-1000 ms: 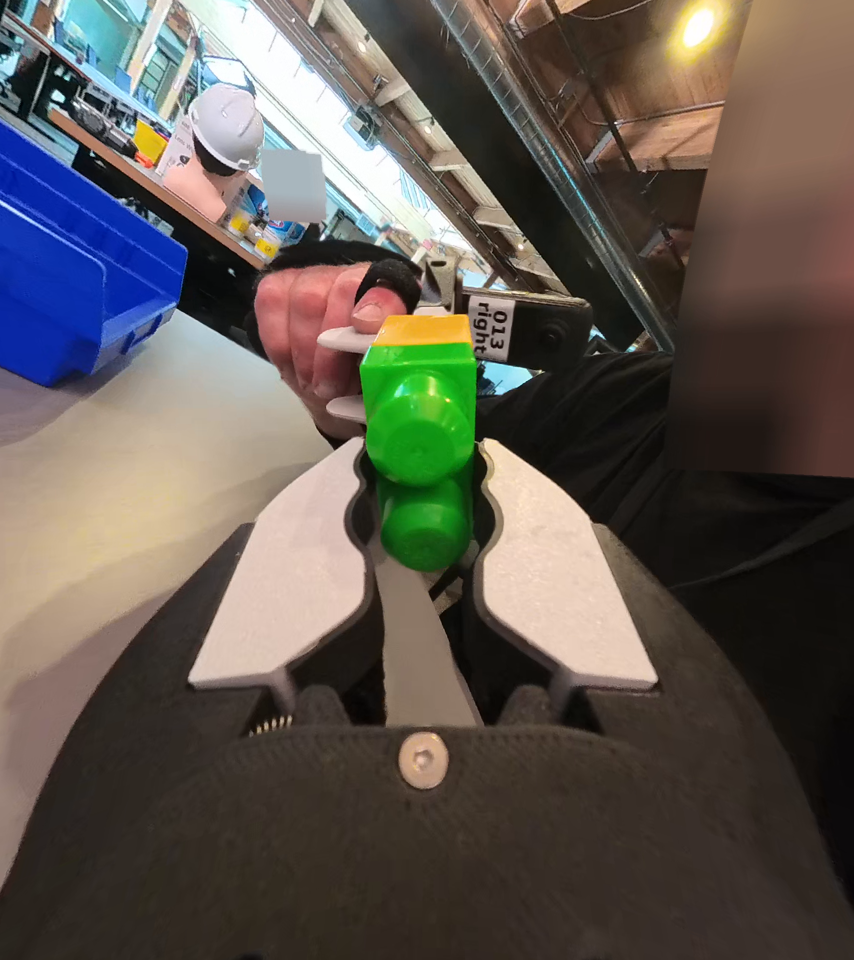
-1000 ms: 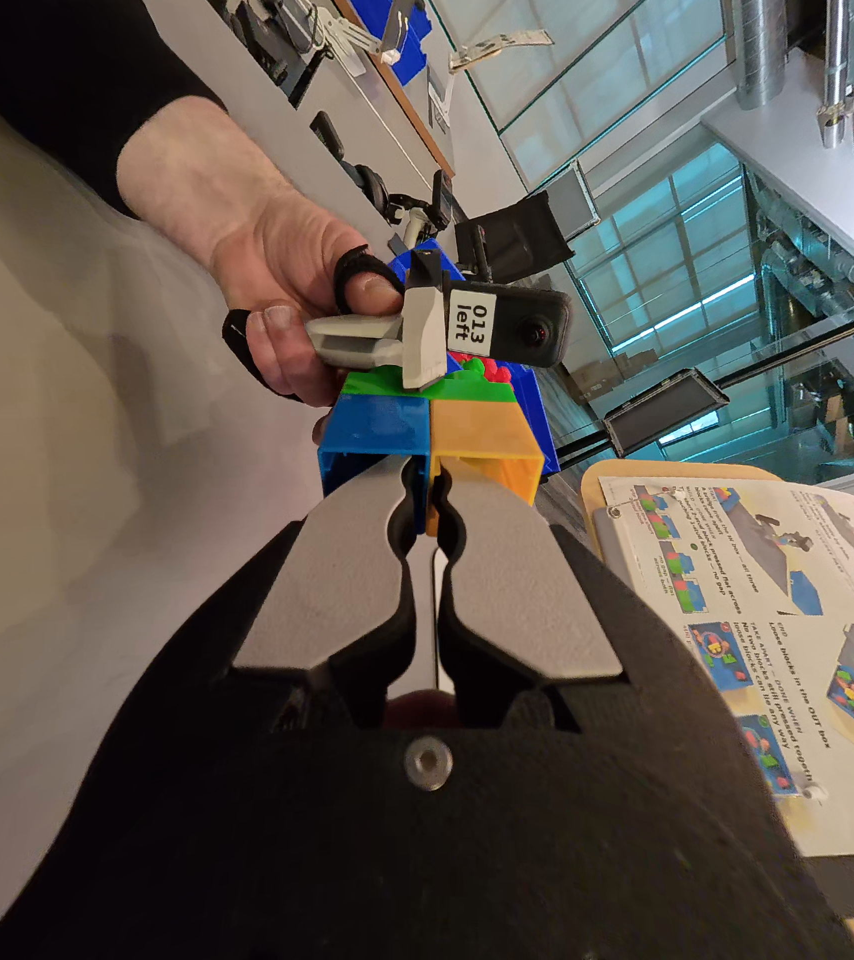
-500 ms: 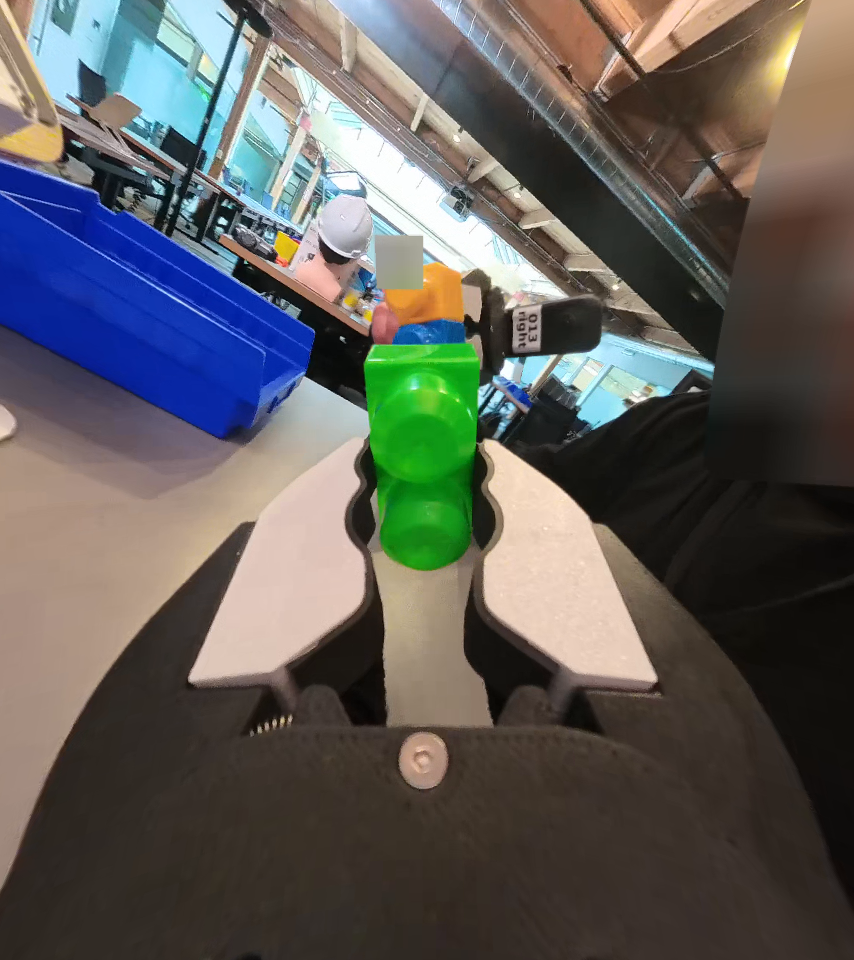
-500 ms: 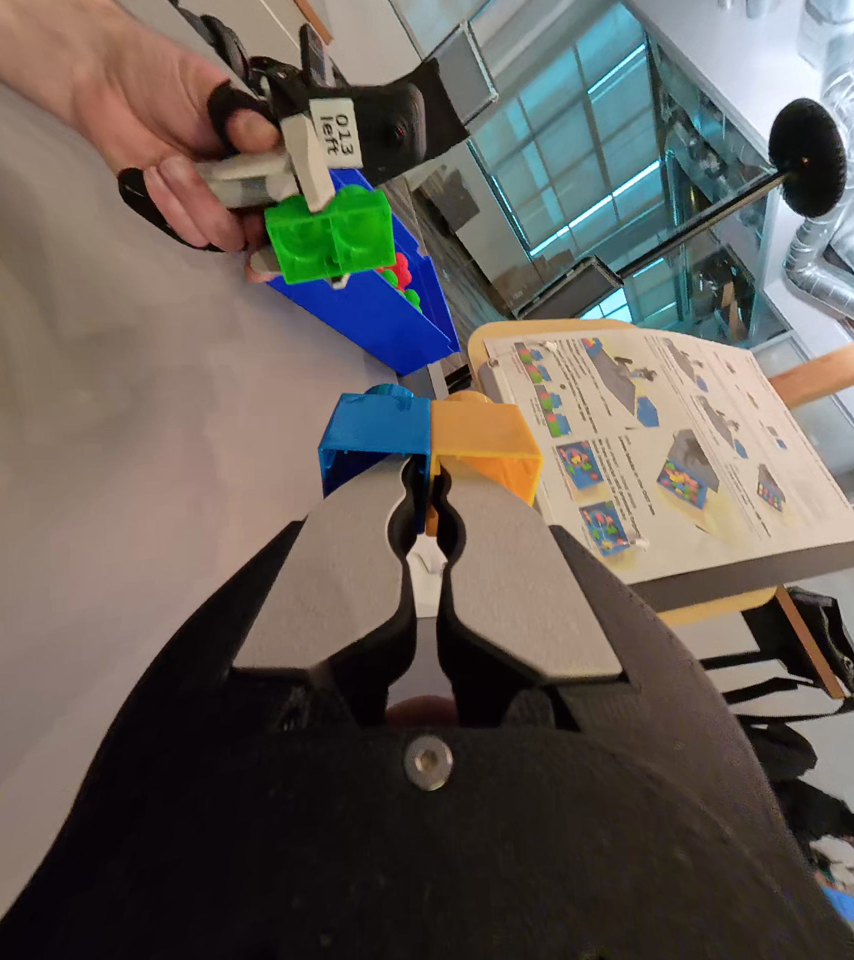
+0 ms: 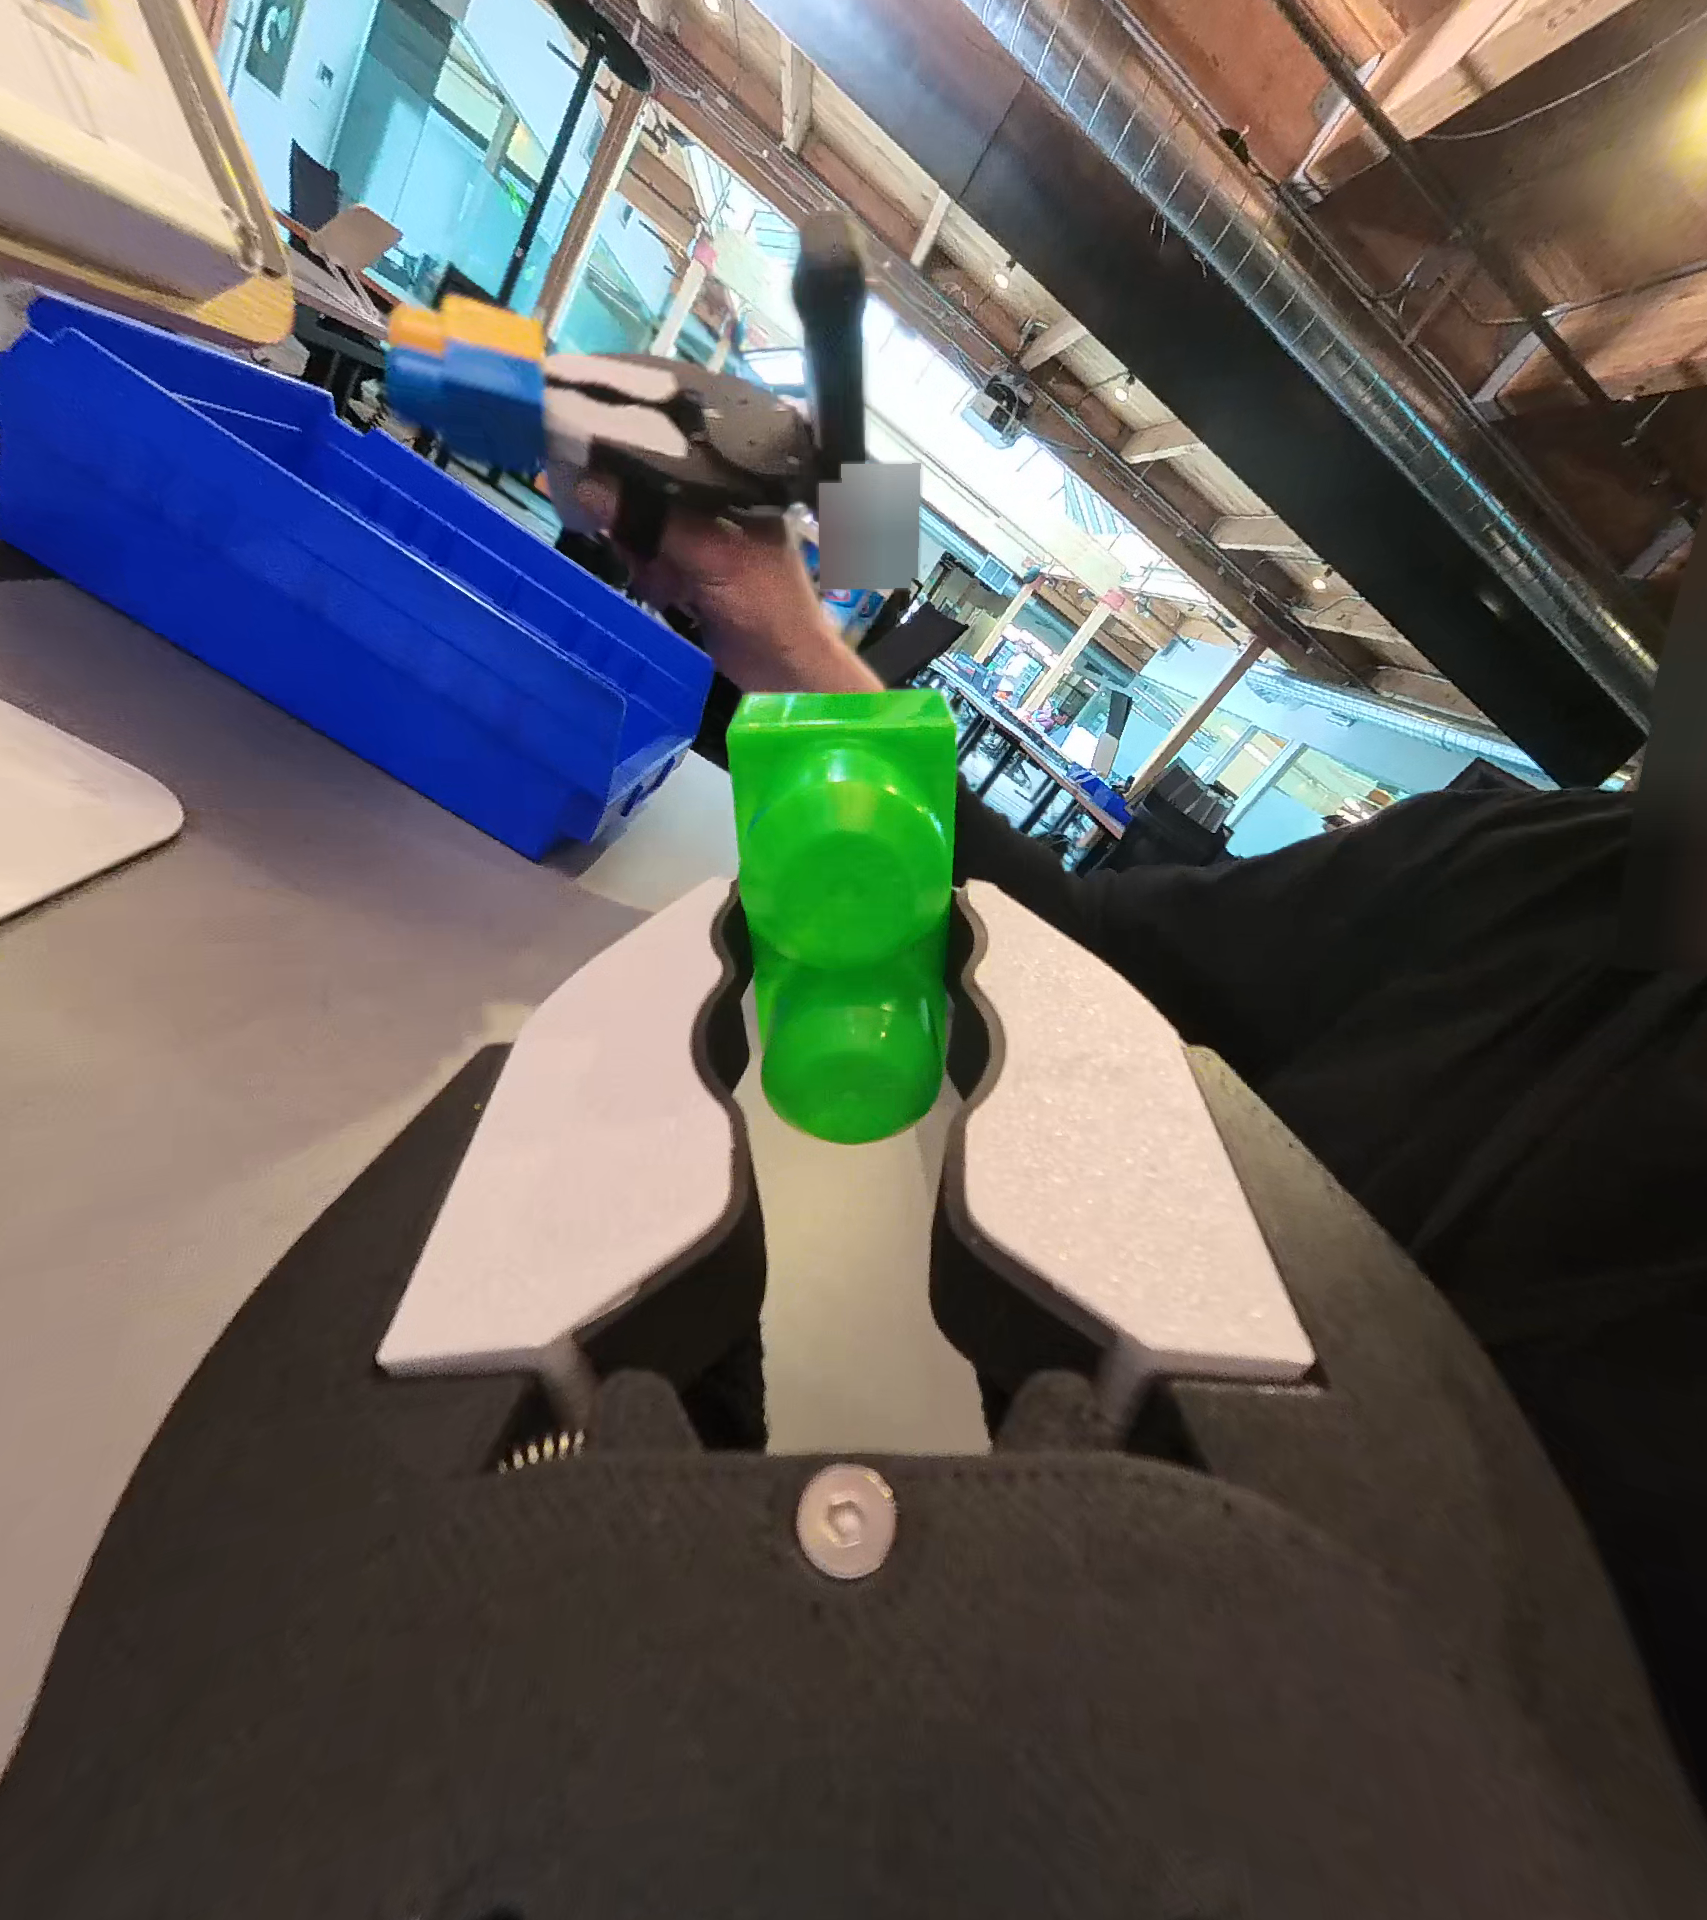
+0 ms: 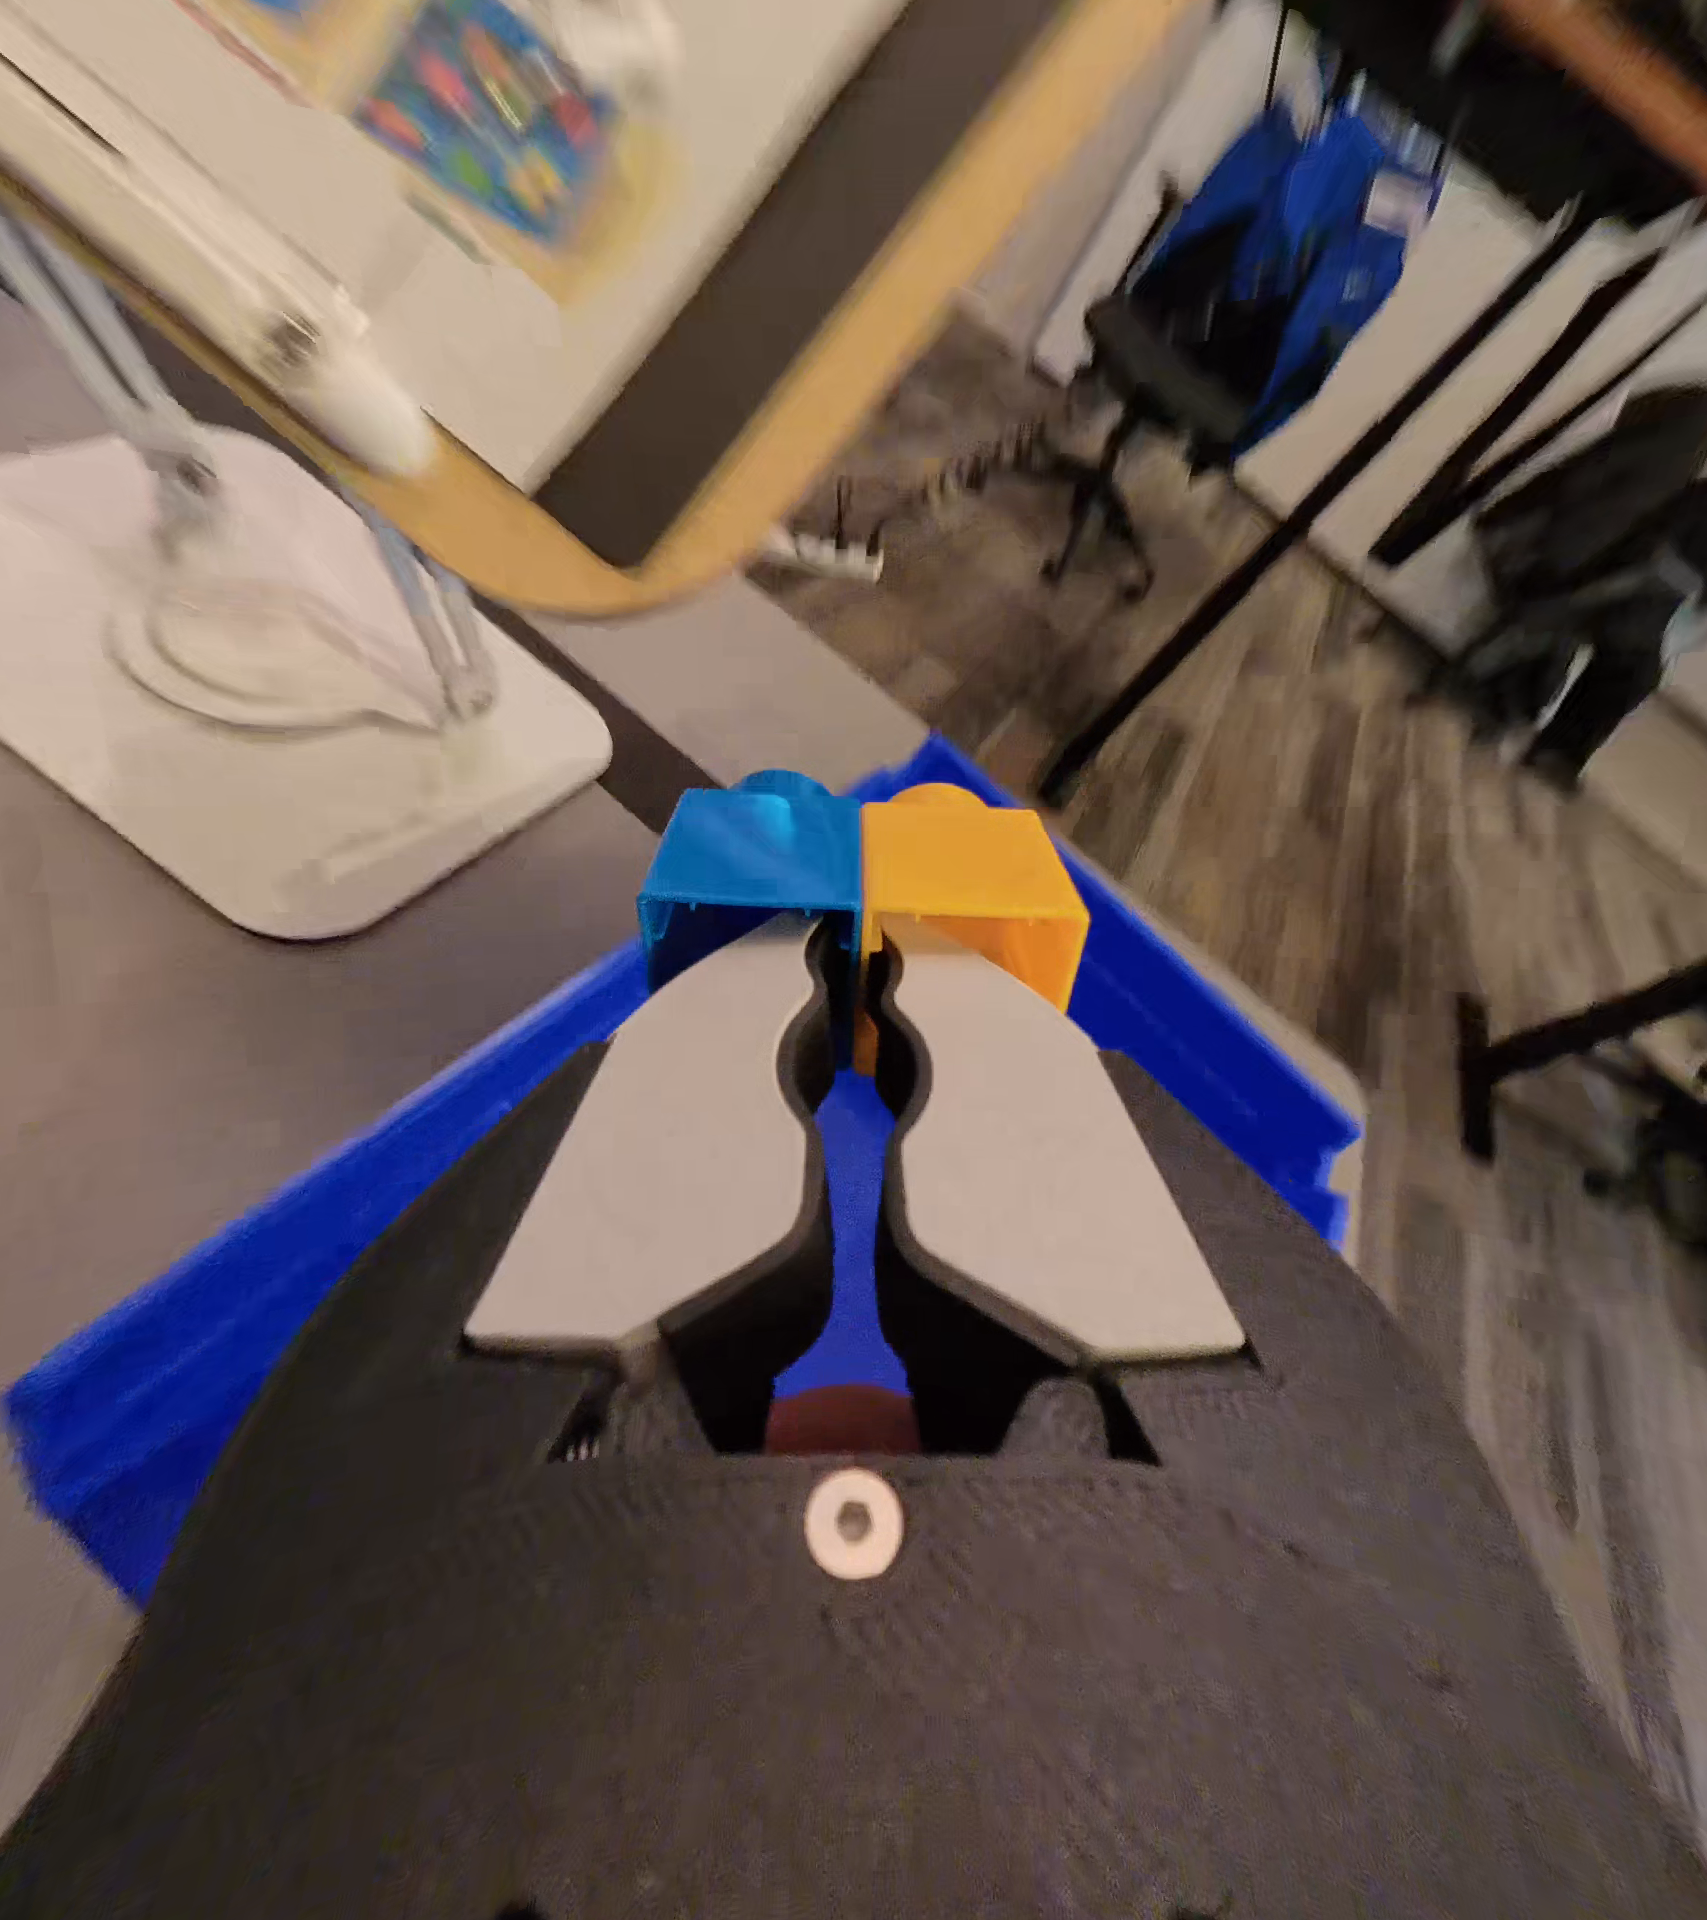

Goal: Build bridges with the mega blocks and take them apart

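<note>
The left gripper [image 5: 844, 977] pinches a green block [image 5: 844, 831] between its pads, studs facing the camera, held up over the grey table [image 5: 101, 1143]. The right gripper [image 6: 854, 977] is nearly pressed together, its fingertips clamping the two touching walls where a blue block [image 6: 755, 857] and an orange block [image 6: 963, 862] sit side by side; that pair hangs over the blue bin [image 6: 1192, 1039], and the left wrist view shows the same gripper out above the bin [image 5: 340, 582]. To my eye the take-apart half is well along: the green piece is clear of the other two, no bridge stands anywhere in sight, and what is left is parting the blue and orange blocks and dropping all three away. The inside of the bin is not visible from either side, so I cannot say what it holds. The right wrist view is smeared with motion, and the board on its stand [image 6: 475, 436] behind is probably an instruction sheet, though too blurred to judge.
</note>
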`<state>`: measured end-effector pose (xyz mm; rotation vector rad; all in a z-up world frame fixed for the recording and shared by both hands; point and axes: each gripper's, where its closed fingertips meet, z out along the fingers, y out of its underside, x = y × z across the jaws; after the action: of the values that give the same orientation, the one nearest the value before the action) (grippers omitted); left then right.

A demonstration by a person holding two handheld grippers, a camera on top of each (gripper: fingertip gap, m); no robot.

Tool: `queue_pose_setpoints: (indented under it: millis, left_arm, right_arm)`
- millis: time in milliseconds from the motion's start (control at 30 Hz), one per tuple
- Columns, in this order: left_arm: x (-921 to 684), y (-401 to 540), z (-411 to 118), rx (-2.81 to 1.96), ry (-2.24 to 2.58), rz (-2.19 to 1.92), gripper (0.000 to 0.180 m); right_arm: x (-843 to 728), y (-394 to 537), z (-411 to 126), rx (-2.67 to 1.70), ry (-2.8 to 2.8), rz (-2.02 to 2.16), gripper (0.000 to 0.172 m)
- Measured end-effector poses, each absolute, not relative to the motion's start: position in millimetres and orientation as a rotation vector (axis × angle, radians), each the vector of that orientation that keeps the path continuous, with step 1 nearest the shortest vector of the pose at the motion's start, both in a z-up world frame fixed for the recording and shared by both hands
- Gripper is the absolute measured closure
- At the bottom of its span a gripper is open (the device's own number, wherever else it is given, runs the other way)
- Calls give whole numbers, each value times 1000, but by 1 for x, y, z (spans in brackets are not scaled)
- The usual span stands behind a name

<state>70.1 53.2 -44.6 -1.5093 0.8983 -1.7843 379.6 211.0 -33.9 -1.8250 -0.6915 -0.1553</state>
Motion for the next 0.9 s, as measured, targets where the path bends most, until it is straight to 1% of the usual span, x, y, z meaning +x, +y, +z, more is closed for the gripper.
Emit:
queue_pose_setpoints:
  millis: [167,233,267,300,367,433,500,633,767,833,900]
  left_arm:
    - [65,57,-43,-1506,879,-1787,145]
    - [66,55,-43,-1509,886,-1789,145]
    - [66,55,-43,-1507,888,-1792,145]
    - [67,54,-43,-1508,890,-1789,145]
    - [67,54,-42,-1508,889,-1791,145]
    - [67,55,-40,-1505,876,-1795,145]
    - [66,55,-38,-1495,865,-1813,145]
    - [68,54,-32,-1467,835,-1865,145]
    - [76,49,-31,-1454,849,-1897,145]
    - [80,46,-31,-1455,868,-1899,145]
    - [84,39,-32,-1456,916,-1906,145]
  right_arm:
    - [411,248,-102,-2139,-617,-186,168]
    - [421,259,-118,-2195,-554,-209,168]
    - [428,261,-129,-2247,-553,-254,165]
    - [433,262,-137,-2294,-543,-279,145]
    - [436,264,-138,-2296,-524,-275,131]
    - [438,261,-128,-2271,-516,-293,128]
    - [440,254,-107,-2212,-513,-331,127]
    - [403,225,-43,-1977,-639,-338,140]
    - [302,171,6,-1701,-940,-141,140]
    - [245,137,16,-1589,-1094,28,136]
    - [193,104,24,-1429,-1236,147,140]
